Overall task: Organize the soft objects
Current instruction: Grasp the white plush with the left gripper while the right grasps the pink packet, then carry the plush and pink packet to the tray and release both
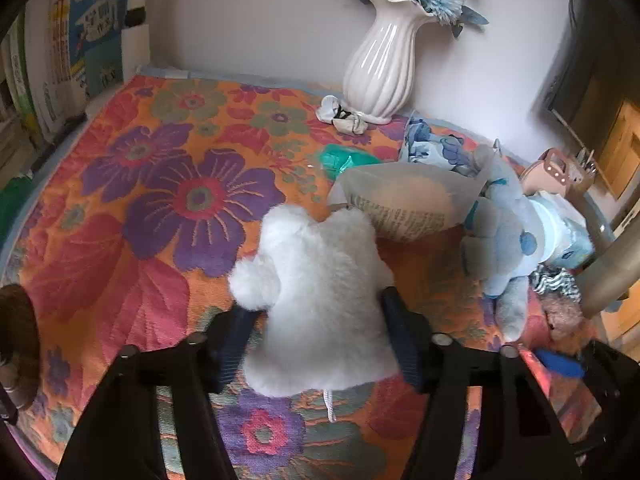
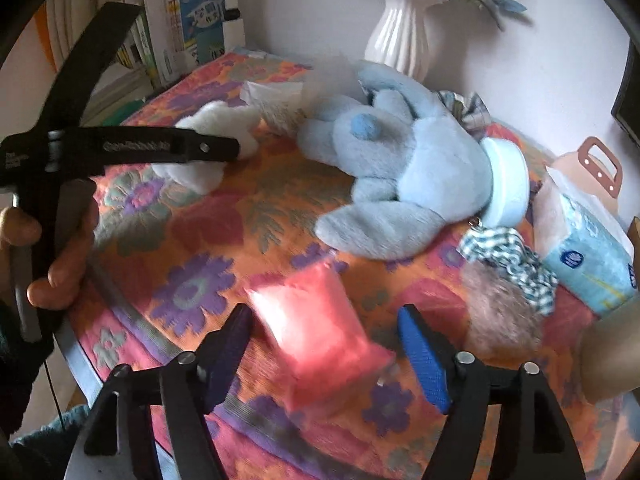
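My left gripper (image 1: 320, 320) is shut on a white fluffy plush toy (image 1: 316, 296), its pads pressing both sides, over the flowered cloth (image 1: 160, 208). The same toy (image 2: 216, 128) shows in the right wrist view, with the left gripper's black body across it. My right gripper (image 2: 324, 332) is open around a pink plastic packet (image 2: 324, 340) that lies between its fingers without touching them. A light blue plush animal (image 2: 404, 160) lies in the middle, also in the left wrist view (image 1: 500, 232). A translucent bag (image 1: 404, 200) lies behind the white toy.
A white ribbed vase (image 1: 380, 64) with blue flowers stands by the back wall. A tissue pack (image 2: 592, 256), a checked cloth (image 2: 512, 256) and a brown furry item (image 2: 500, 312) lie at right. Books (image 2: 188, 28) stand at the back left. A green packet (image 1: 344, 160) lies mid-table.
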`<state>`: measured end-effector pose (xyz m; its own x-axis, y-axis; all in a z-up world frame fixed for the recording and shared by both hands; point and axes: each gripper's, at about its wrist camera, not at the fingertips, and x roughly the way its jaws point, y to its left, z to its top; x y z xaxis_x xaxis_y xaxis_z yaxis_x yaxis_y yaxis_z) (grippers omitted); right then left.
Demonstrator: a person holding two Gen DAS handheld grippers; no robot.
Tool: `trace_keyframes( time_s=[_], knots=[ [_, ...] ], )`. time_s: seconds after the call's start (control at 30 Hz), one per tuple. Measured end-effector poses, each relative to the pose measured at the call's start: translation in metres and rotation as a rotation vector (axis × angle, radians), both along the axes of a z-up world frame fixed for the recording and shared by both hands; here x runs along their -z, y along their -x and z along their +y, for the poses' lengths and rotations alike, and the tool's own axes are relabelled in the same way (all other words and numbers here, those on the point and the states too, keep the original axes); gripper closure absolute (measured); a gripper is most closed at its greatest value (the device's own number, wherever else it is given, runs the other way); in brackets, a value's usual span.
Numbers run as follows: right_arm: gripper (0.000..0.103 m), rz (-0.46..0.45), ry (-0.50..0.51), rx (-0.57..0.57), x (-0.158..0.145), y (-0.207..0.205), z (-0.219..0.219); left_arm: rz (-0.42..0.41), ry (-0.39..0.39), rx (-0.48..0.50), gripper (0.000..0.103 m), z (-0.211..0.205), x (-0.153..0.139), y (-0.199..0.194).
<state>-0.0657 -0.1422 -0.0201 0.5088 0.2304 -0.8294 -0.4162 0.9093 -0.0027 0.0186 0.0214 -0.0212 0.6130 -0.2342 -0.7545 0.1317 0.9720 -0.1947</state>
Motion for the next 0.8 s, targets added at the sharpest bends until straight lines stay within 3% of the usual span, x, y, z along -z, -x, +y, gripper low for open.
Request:
trace_keyframes(
  time_s=[0.07,0.13,0.4,0.8],
  knots=[
    [0.057,-0.009,-0.028,-0.007,0.000,0.005,0.004,-0.012,0.003,0.016,0.058,-0.001,-0.001,0.002],
    [0.062,-0.017,-0.034,0.001,-0.001,0.010,0.006,-0.020,-0.002,0.016,0.060,-0.001,-0.002,0.003],
    [0.064,-0.059,-0.065,0.082,-0.021,0.034,-0.012,-0.077,-0.016,0.013,0.060,-0.008,-0.015,0.024],
    [0.065,-0.107,-0.203,0.222,-0.062,0.062,-0.077,-0.142,0.032,0.164,0.060,-0.065,-0.053,0.068]
  ],
)
